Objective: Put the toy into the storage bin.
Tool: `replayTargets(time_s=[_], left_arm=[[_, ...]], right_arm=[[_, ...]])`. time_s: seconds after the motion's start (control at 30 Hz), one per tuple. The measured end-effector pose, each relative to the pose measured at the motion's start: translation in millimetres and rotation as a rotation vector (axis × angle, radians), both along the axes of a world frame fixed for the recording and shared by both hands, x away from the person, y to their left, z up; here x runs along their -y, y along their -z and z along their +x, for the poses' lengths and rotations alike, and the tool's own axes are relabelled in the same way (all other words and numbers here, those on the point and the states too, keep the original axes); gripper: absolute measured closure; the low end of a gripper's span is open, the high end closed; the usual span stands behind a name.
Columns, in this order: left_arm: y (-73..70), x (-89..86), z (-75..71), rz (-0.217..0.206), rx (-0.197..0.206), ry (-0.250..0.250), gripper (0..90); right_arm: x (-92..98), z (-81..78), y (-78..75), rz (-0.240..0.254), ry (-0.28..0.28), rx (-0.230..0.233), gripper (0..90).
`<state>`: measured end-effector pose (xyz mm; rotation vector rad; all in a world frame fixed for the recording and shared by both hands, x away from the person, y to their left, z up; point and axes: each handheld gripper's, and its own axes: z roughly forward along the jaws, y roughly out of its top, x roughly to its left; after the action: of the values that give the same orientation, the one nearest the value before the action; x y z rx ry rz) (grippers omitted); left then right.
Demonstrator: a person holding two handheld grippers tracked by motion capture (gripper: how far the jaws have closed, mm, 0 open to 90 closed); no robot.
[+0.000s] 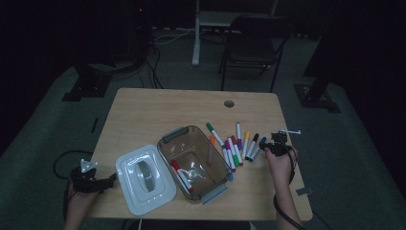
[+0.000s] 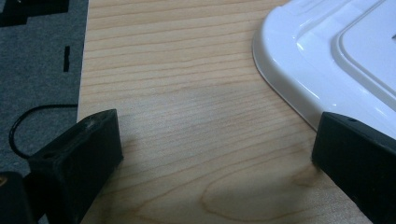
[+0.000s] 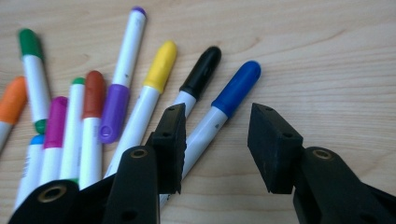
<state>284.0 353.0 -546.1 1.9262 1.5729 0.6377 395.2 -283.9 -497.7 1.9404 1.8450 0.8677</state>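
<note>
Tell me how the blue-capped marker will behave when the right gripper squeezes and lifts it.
The blue-capped marker looks stiff and light. Its round, smooth barrel may roll or slip between the right gripper's open jaws. Gripped near its tail end, it could tilt cap-down.

Your right gripper [image 3: 217, 149] is covering the lower barrel of the blue marker [image 3: 223, 108] with its left jaw, so contact isn't readable in the right gripper view. Black marker [image 3: 198, 77] and yellow marker [image 3: 152, 95] are running behind that same jaw too. The orange marker [image 3: 10, 103] is getting cut by the frame's left edge. In the left gripper view the white lid [image 2: 327, 60] is running off the top and right edges, and one jaw is hiding its near corner. From the high view, the markers beside the bin [image 1: 210, 194] are looking too small and dim to count.
</note>
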Motion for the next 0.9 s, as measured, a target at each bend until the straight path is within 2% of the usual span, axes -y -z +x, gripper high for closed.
replayTargets(time_s=[0.13, 0.3, 0.4, 0.63, 0.73, 0.9], left_arm=[[0.0, 0.0, 0.0, 0.000, 0.000, 0.000, 2.2], [0.0, 0.0, 0.0, 0.000, 0.000, 0.000, 2.2], [0.0, 0.0, 0.0, 0.000, 0.000, 0.000, 2.1], [0.0, 0.0, 0.0, 0.000, 0.000, 0.000, 2.2], [0.0, 0.0, 0.0, 0.000, 0.000, 0.000, 2.2], [0.0, 0.0, 0.0, 0.000, 0.000, 0.000, 2.2]], right_arm=[[-4.6, 9.6, 8.9, -0.009, 0.017, -0.037, 57.4], [-5.5, 17.2, 17.9, 0.006, 0.025, -0.077, 57.7], [-3.9, 20.1, 21.9, -0.014, 0.035, -0.093, 60.9], [5.4, 17.3, 23.0, -0.026, 0.077, -0.127, 72.5], [9.1, 15.6, 22.8, -0.043, 0.083, -0.141, 74.6], [14.1, 14.0, 22.0, -0.020, 0.097, -0.156, 76.9]])
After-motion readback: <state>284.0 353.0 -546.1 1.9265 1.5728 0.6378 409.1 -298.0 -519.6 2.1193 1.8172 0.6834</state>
